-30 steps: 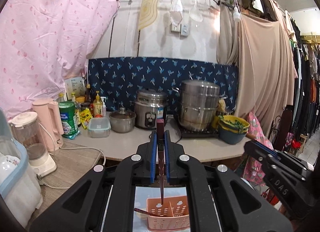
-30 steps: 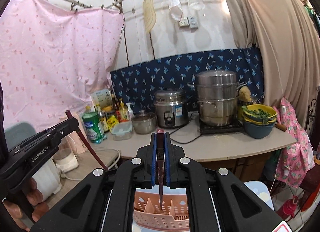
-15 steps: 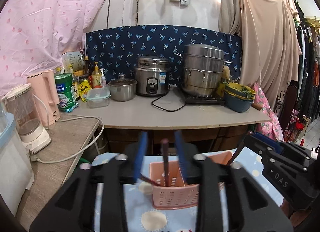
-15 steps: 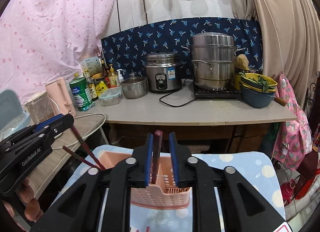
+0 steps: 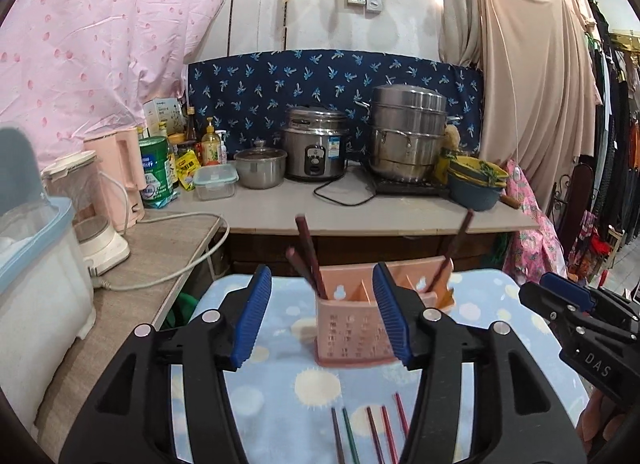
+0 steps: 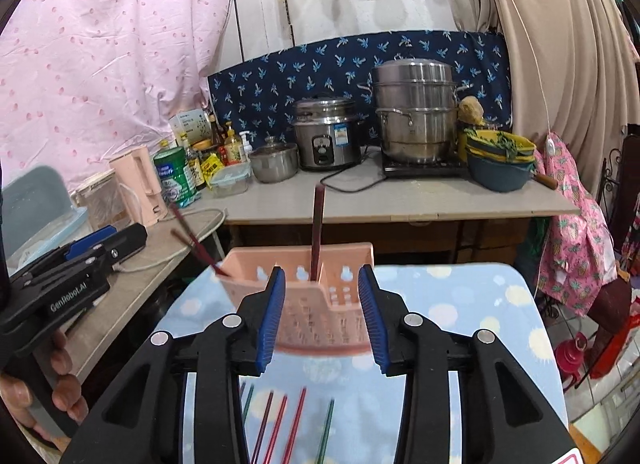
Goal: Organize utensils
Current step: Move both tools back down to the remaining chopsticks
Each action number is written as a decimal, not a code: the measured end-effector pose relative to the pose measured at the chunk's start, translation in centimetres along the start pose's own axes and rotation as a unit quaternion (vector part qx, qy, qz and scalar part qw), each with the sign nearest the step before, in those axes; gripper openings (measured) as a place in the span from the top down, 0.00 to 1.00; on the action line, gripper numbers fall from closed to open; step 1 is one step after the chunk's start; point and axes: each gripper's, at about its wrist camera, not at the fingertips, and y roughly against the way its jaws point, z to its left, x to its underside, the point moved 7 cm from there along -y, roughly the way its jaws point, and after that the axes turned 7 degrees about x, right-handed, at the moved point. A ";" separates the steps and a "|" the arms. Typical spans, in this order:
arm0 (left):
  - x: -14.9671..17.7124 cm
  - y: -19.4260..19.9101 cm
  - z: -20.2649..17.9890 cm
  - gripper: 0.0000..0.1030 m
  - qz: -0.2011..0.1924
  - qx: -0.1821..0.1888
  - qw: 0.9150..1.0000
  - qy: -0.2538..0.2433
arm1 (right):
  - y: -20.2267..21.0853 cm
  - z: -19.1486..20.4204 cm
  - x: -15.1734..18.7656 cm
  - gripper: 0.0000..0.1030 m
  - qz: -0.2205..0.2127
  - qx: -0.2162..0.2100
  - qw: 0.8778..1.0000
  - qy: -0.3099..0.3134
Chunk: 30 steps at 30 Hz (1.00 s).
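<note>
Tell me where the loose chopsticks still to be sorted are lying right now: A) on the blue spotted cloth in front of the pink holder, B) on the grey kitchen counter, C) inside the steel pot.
A: the loose chopsticks lie flat on the blue spotted cloth, nearer the camera than the pink holder, with both hand-held grippers open.

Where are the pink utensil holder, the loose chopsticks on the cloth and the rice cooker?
pink utensil holder [image 5: 352,334]: left wrist view, front wall.
loose chopsticks [image 6: 294,424]: right wrist view, shaft of a red one.
rice cooker [image 6: 328,138]: right wrist view, front panel.
</note>
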 end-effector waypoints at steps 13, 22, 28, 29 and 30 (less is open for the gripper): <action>12.5 5.9 -0.6 0.51 0.092 0.005 0.995 0.025 | 6.1 -0.6 11.7 0.64 0.075 0.011 0.997 0.013; 19.1 7.9 -0.6 0.51 0.139 -0.007 0.990 0.035 | 7.5 -0.2 19.6 0.64 0.140 0.014 0.990 0.022; 22.1 8.9 -1.3 0.51 0.156 -0.005 0.987 0.029 | 8.2 0.3 23.4 0.64 0.157 0.015 0.987 0.037; 22.5 9.0 -1.4 0.51 0.160 -0.005 0.987 0.027 | 8.1 0.4 23.9 0.64 0.161 0.015 0.986 0.037; 23.0 9.1 -1.5 0.51 0.162 -0.006 0.986 0.026 | 8.0 0.4 24.2 0.64 0.166 0.013 0.985 0.036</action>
